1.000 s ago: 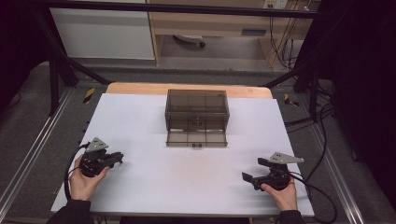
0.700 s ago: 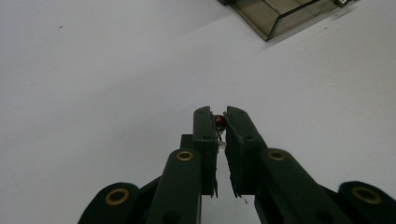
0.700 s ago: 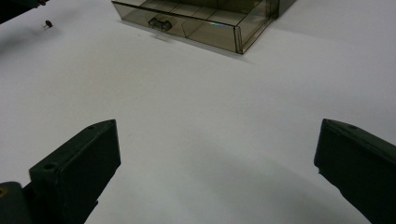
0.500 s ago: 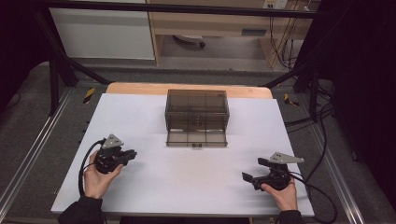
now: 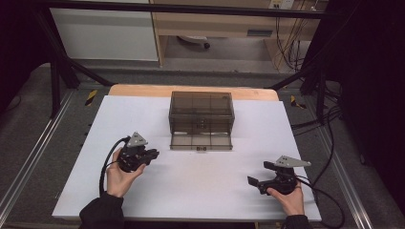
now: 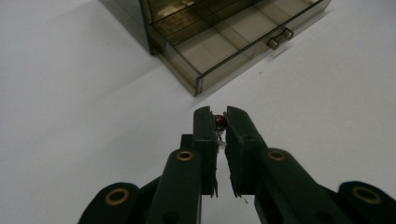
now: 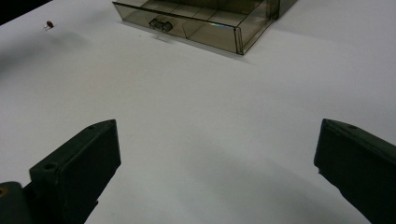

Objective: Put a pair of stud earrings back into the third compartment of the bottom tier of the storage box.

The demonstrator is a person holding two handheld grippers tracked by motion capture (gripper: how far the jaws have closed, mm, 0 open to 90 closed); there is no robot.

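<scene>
A white table surface (image 5: 191, 191) lies in a dark, frame-lined work cell. The left gripper (image 6: 220, 122), jaws pressed nearly together, pinches a small dark-red bead-like component with thin wire legs (image 6: 220, 121) at the very tips. Ahead of it and slightly to its right stands a smoky translucent plastic drawer cabinet (image 5: 201, 112), its bottom compartmented drawer (image 6: 219, 46) pulled out. The right gripper (image 7: 217, 154), jaws spread wide and empty, hovers over bare surface, the cabinet well ahead. Risk: the tip-only grip is marginal; a tilt or jolt could drop the component short of the drawer.
</scene>
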